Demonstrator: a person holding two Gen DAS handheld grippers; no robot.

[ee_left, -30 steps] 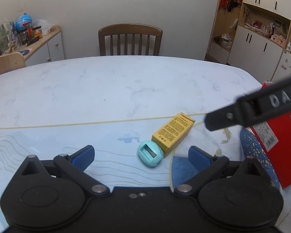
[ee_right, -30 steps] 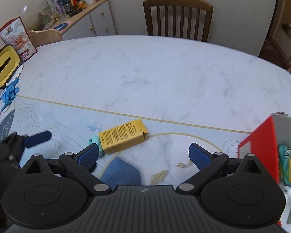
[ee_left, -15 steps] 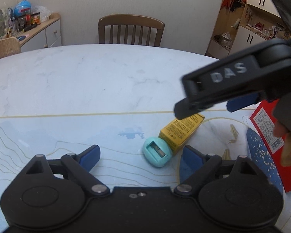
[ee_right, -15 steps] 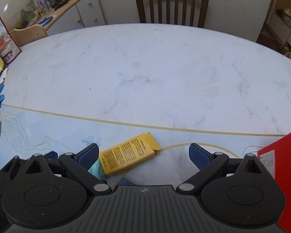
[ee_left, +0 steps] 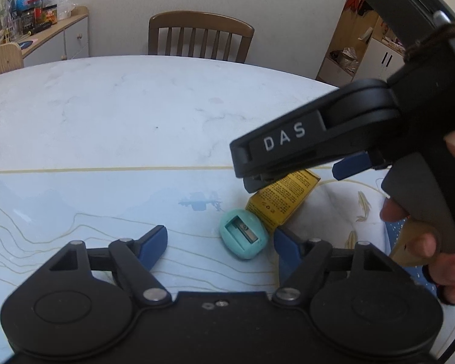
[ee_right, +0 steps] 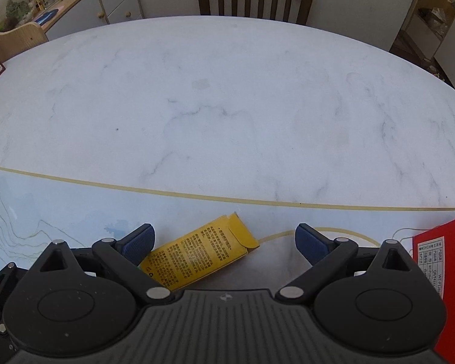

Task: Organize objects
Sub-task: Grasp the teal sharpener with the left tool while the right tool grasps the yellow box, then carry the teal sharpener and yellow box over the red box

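A small yellow box lies flat on the pale blue mat, partly under my right gripper, which stands open above it with the box between its blue pads. In the left wrist view the same yellow box touches a teal pencil sharpener. My left gripper is open, and the sharpener lies between its fingertips, close to the right pad. The right gripper's black body, held by a hand, hangs over the box.
A red box stands at the right on the marble table. A wooden chair sits at the far side. A sideboard with clutter is at back left, and cabinets at back right.
My right gripper has moved in from the right and down over the yellow box. My left gripper has edged closer to the sharpener. Box and sharpener have not moved.
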